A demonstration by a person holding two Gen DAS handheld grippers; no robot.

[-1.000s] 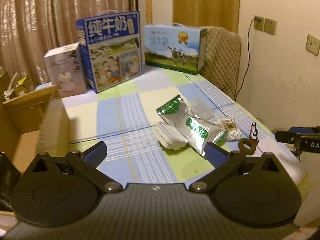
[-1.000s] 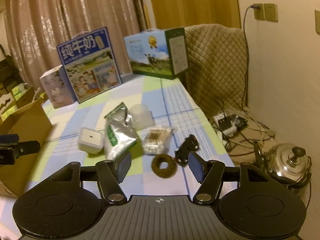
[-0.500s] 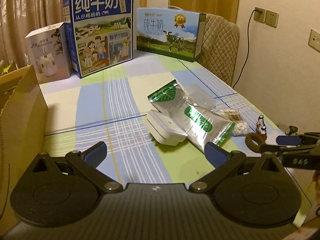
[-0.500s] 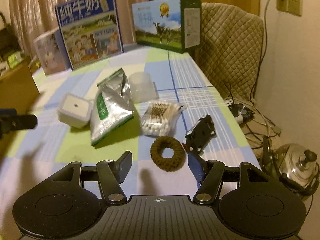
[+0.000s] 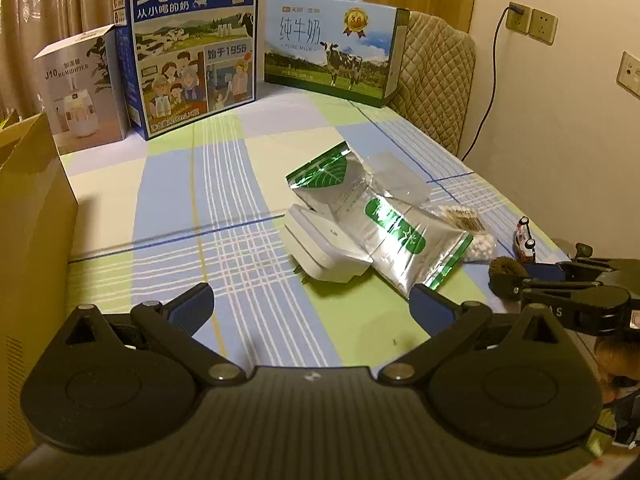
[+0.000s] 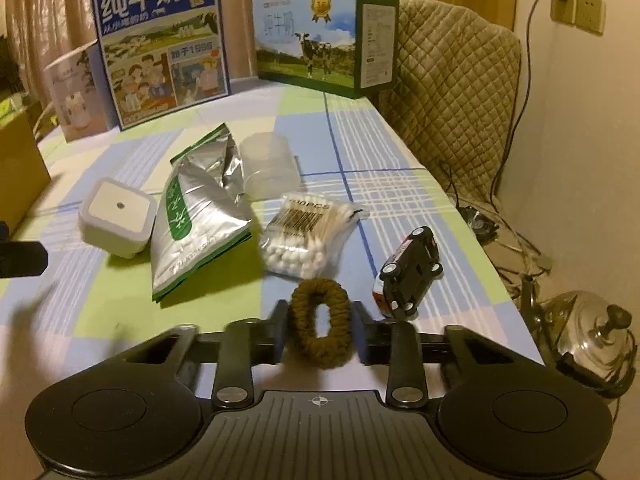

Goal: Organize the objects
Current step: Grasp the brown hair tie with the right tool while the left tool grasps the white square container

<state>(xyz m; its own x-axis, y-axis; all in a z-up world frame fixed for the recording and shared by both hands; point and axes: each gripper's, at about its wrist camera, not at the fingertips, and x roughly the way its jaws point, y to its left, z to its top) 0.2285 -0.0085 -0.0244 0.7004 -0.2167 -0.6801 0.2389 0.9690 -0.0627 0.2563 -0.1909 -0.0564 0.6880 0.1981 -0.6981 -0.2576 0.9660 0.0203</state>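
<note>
- Right gripper (image 6: pixel 320 334): fingers pressed in on the brown hair tie (image 6: pixel 320 322), squeezing it into an oval at the near edge of the checked tablecloth (image 6: pixel 384 184).
- Left gripper (image 5: pixel 312 306): fingers spread wide, holding nothing, above the cloth.
- Just beside the tie: toy car (image 6: pixel 408 276) lying on its side, bag of cotton swabs (image 6: pixel 308 236).
- Further left: silver pouch (image 6: pixel 192 216), white square device (image 6: pixel 116 216).
- Far end: milk cartons (image 6: pixel 160 52).

Curtains (image 5: pixel 52 4) upper left | cream wall (image 5: pixel 560 140) right, sockets (image 5: pixel 532 24) upper right | quilted chair (image 6: pixel 452 92) | checked tablecloth (image 5: pixel 224 184) centre
</note>
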